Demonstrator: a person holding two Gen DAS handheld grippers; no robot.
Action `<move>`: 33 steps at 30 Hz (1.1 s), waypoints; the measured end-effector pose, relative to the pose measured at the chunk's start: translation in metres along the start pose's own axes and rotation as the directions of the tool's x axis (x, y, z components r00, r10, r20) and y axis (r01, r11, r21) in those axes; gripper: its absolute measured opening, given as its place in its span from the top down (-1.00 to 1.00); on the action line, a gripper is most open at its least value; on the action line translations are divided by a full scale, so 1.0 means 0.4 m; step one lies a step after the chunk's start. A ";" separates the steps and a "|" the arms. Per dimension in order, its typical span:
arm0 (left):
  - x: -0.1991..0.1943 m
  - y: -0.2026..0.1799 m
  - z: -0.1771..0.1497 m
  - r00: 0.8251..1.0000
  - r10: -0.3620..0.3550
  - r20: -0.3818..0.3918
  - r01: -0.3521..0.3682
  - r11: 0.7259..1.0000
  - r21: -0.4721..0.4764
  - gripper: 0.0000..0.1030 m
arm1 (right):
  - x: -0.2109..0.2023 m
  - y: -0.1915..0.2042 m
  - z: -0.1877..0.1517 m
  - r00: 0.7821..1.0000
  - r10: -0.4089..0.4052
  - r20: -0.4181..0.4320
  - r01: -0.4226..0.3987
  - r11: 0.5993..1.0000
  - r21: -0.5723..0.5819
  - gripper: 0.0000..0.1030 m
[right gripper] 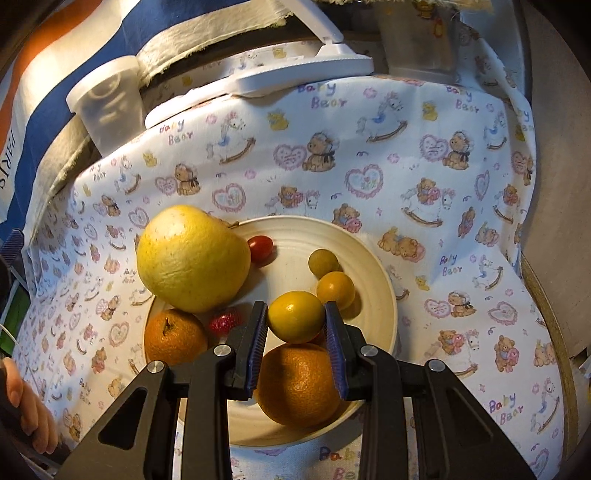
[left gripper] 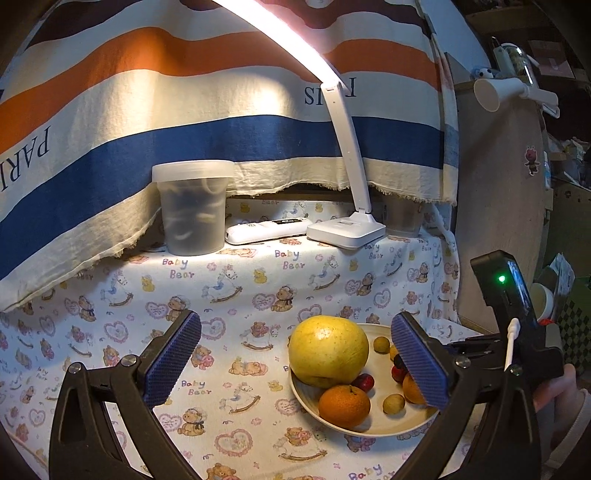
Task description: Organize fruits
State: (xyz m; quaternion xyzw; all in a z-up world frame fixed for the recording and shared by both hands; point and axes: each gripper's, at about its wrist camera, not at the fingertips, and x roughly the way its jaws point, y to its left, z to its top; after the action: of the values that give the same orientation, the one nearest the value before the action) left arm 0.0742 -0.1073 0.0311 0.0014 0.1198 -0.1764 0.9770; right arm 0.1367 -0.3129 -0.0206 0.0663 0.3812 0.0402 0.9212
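Overhead, the right gripper (right gripper: 295, 325) pinches a small yellow fruit (right gripper: 295, 315) above the plate (right gripper: 384, 280), apparently to place it. Meanwhile the left gripper (left gripper: 295, 362) stands spread wide and empty beside the plate.

Warm yellow light is pouring down from the lamp bar (left gripper: 280, 33), which is blowing out to near white across the top of the left wrist view. It is glaring on the striped cloth (left gripper: 147, 96) behind and brightening the worktop (left gripper: 229, 291) at the far middle. The big yellow fruit (right gripper: 192, 258) is throwing a shadow toward the near side. Corners are going black, edges are bending hard with fisheye curve, and the far right clutter is sitting dim and soft.
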 end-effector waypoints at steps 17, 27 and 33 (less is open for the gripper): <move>-0.007 0.040 -0.043 0.999 0.026 0.021 -0.025 0.999 -0.036 -0.99 | -0.055 0.006 -0.002 0.987 -0.044 0.156 0.045 0.999 -0.005 -0.44; -0.030 0.037 -0.049 0.995 0.063 0.072 -0.062 0.998 -0.016 -0.99 | -0.206 0.048 -0.025 0.885 -0.048 0.464 0.090 0.994 -0.069 -0.99; -0.028 0.040 -0.049 0.996 0.065 0.062 -0.064 0.998 -0.025 -0.99 | -0.213 0.045 -0.068 0.887 -0.052 0.460 0.118 0.986 -0.117 -0.99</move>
State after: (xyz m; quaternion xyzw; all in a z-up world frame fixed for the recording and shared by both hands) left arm 0.0651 -0.0876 0.0139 -0.0114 0.0912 -0.1434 0.9854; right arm 0.0569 -0.3032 0.0224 -0.0084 0.1537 0.0100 0.9880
